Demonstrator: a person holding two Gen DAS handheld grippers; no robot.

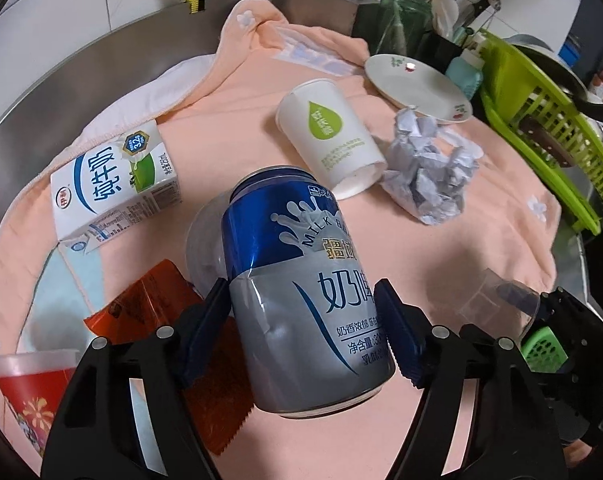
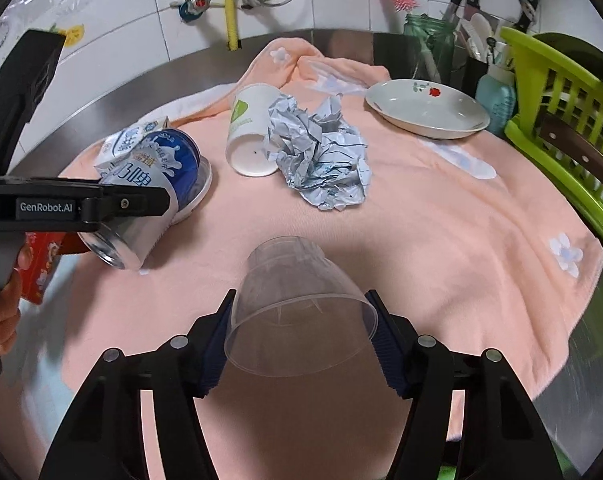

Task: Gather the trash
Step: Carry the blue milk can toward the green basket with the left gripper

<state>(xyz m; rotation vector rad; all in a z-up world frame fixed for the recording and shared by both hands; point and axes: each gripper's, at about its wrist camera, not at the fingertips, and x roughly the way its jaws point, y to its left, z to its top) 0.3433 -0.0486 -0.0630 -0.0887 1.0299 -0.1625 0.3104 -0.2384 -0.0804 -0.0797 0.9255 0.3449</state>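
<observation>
My left gripper (image 1: 303, 332) is shut on a blue and silver milk beer can (image 1: 301, 280) and holds it tilted above the peach towel (image 1: 481, 256). The can (image 2: 149, 200) also shows at the left of the right wrist view. My right gripper (image 2: 301, 340) is shut on a clear plastic cup (image 2: 297, 312) lying on its side, mouth toward the camera. On the towel lie a milk carton (image 1: 109, 188), a white paper cup (image 1: 329, 136) on its side, crumpled paper (image 1: 429, 168), an orange wrapper (image 1: 173, 312) and a red cup (image 1: 25, 384).
A white plate (image 1: 417, 86) sits at the back right. A green dish rack (image 1: 541, 128) stands on the right. A green glass jar (image 2: 429, 40) with a pink brush, knives and a teal bottle (image 2: 495, 96) stand at the back. A clear lid (image 1: 205, 248) lies behind the can.
</observation>
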